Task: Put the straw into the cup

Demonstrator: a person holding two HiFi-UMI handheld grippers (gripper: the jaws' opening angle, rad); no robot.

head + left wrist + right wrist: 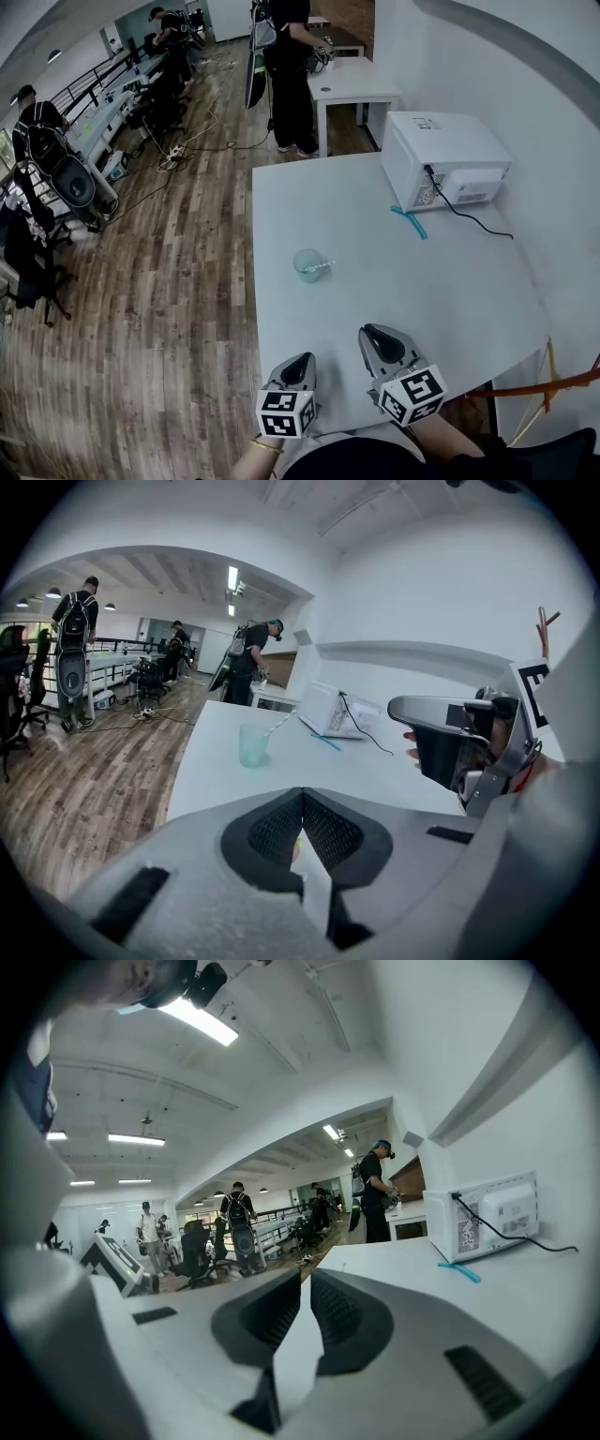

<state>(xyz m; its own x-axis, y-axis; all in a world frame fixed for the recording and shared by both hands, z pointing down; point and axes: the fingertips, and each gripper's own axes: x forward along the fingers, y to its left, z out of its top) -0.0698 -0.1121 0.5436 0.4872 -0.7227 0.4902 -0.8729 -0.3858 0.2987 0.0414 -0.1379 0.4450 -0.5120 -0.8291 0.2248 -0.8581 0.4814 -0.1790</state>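
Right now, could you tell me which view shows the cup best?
The left gripper view: the cup stands side-on, straw leaning out. The head view shows it small, from above; the right gripper view misses it.

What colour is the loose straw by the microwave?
Teal; the straw shows best in the head view.

Table [450, 309]: large, white, set against the white wall on the right.
Microwave [445, 155]: white, at the table's far right corner, vented back facing this way.
Power cable [473, 219]: black, trails from the microwave across the tabletop towards the wall.
Floor [178, 309]: wood planks, cables strewn far off.
Small table [354, 82]: white, beyond the large one; a person in dark clothes [286, 75] stands beside it (hands busy, with what is unclear).
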